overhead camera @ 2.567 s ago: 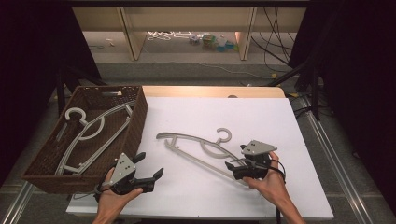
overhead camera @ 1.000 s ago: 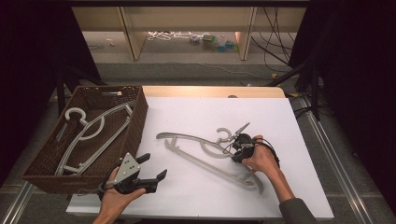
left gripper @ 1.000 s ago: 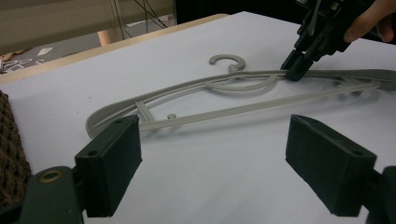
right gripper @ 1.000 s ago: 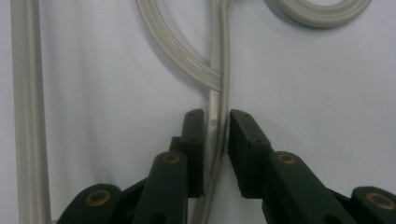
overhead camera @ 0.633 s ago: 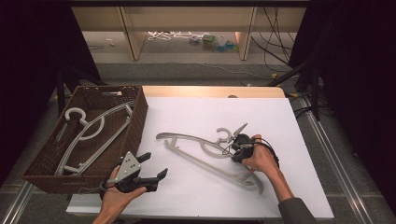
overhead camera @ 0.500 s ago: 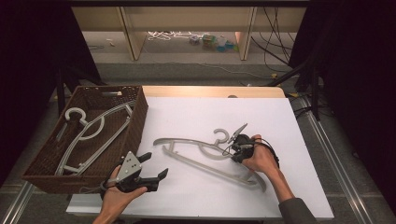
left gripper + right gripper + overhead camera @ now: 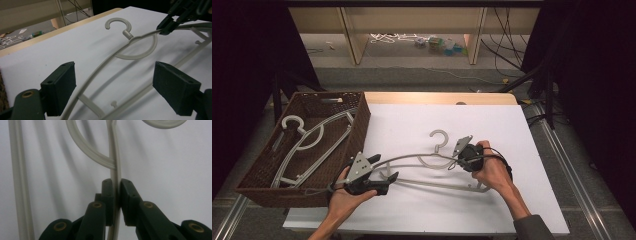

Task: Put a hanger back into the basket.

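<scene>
**Hanger gripped at its shoulder above the white table**

Over the white table point(image 7: 522, 150), a pale grey hanger point(image 7: 412, 159) is held by the right claw point(image 7: 460, 161), whose jaws are clamped on the thin upper arm of the hanger just beside the neck; in the right gripper view the rod is seen pinched between the two black pads point(image 7: 108, 195). The right hand point(image 7: 492, 167) is wrapped around the claw's body from the side, with the wrist angled in from the lower right. The left claw point(image 7: 384, 169) is held level in the left hand point(image 7: 343, 192) near the table's front left, its jaws set wide apart, with the hanger's far arm passing between them untouched, as the left gripper view shows. The hook point(image 7: 438, 137) is turned toward the far side of the table.

A brown woven basket point(image 7: 357, 131) stands at the table's left edge, and a second grey hanger point(image 7: 304, 145) lies inside it, hook toward the far corner.

The hanger's right end is covered by the right hand, and whether its lower bar rests on the table cannot be told. The basket's near wall is partly hidden by the left claw.
</scene>
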